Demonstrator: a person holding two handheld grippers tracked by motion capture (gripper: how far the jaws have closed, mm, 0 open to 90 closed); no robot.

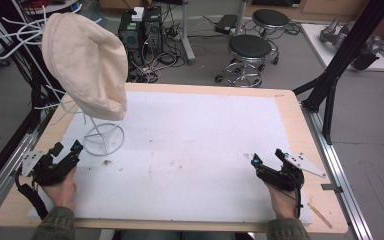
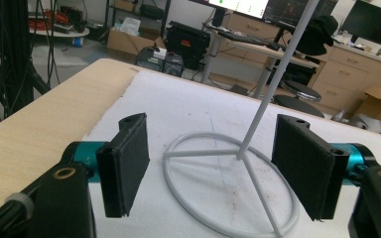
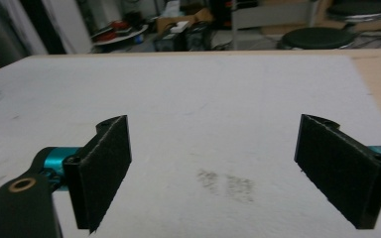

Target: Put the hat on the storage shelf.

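Since it is soft knitted cloth, the cream hat (image 1: 86, 65) draped atop the white wire stand (image 1: 103, 138) at the counter's (image 1: 290, 107) far left should prove light, limp and unbreakable; best pinched at its lower brim, lifted gently lest the slight stand tip. Left tool (image 1: 66, 149) released, empty, its jaws bracketing the stand's ring base (image 2: 230, 184); right tool (image 1: 269, 156) released, empty, well apart at near right over bare white mat (image 3: 218, 94); nothing obstructs.
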